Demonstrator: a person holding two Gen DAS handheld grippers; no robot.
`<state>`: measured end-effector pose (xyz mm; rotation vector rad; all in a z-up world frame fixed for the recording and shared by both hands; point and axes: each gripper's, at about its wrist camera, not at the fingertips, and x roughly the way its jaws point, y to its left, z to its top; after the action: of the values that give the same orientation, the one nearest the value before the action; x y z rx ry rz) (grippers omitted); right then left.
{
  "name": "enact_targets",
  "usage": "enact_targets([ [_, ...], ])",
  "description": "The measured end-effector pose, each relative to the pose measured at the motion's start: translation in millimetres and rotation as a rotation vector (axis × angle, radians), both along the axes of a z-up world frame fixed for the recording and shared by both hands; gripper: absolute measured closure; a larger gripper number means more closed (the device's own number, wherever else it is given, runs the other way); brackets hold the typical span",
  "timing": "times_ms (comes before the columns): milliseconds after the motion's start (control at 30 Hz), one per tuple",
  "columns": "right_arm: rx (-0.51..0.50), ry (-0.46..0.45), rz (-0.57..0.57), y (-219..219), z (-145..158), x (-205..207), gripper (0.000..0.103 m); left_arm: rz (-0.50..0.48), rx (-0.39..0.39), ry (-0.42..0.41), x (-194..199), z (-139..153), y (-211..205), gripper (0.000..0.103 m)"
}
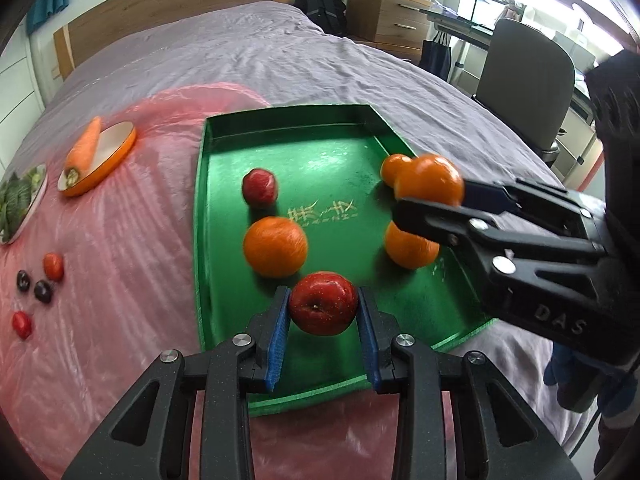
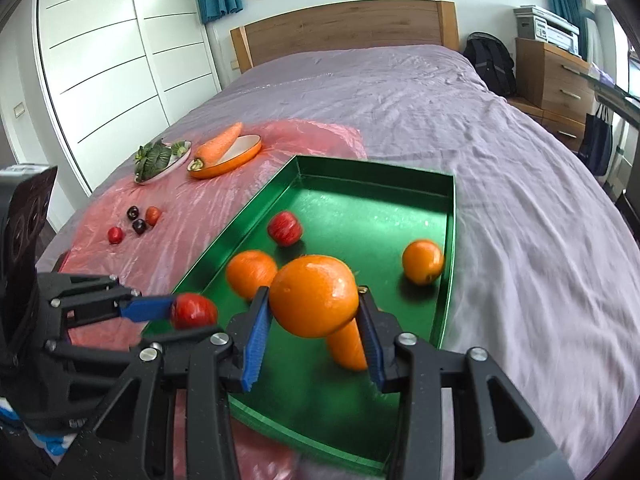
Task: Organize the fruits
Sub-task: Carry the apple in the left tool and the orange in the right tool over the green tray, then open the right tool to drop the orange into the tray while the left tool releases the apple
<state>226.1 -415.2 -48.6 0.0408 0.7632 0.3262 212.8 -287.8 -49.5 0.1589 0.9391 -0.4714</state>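
Two fruits are carried over the green tray (image 1: 202, 240).
An apple (image 1: 323, 303) is pinched by the left gripper (image 1: 323, 332), an orange (image 2: 314, 295) by the right gripper (image 2: 314, 340); each should be lowered into a free spot before release, so nothing rolls.

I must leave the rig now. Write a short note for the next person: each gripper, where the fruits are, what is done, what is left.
Left gripper: shut on a red apple, above the near end of the green tray.
Right gripper: shut on an orange, above the tray.
Lying in the tray: another red apple and three oranges.
On the pink sheet: four small fruits, untouched. Carrot and greens sit on plates.
Left: place both held fruits, then probably the small ones.
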Motion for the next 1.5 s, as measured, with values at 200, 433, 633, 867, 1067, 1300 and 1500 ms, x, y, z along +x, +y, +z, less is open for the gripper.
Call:
enact_targets([
  [200,-0.062,0.0,0.014,-5.9,2.7,51.4,0.036,-0.029,0.018,-0.049,34.6,1.6,-24.4,0.075],
  [433,-0.111,0.047,0.001,-13.8,-10.5,105.6,0.036,-0.036,0.04,-0.027,68.9,-15.5,-39.9,0.075],
  [633,-0.141,0.121,-0.02,-16.4,-35.6,128.1,0.036,-0.057,0.064,-0.031,72.8,-29.1,-48.6,0.075],
  [867,-0.171,0.156,-0.021,-13.3,-46.9,131.7,0.036,-0.088,0.09,-0.049,64.0,-34.7,-60.1,0.075],
  [1067,-0.177,0.168,-0.023,-13.5,-51.8,131.9,0.036,-0.092,0.088,-0.053,58.3,-35.0,-61.9,0.073],
  [1300,-0.197,0.179,-0.02,-10.7,-53.6,132.4,0.03,-0.093,0.081,-0.051,58.3,-32.0,-65.9,0.063],
  [1500,-0.215,0.154,-0.024,-7.5,-45.8,129.8,0.009,-0.077,0.067,-0.038,58.0,-25.8,-62.7,0.061],
])
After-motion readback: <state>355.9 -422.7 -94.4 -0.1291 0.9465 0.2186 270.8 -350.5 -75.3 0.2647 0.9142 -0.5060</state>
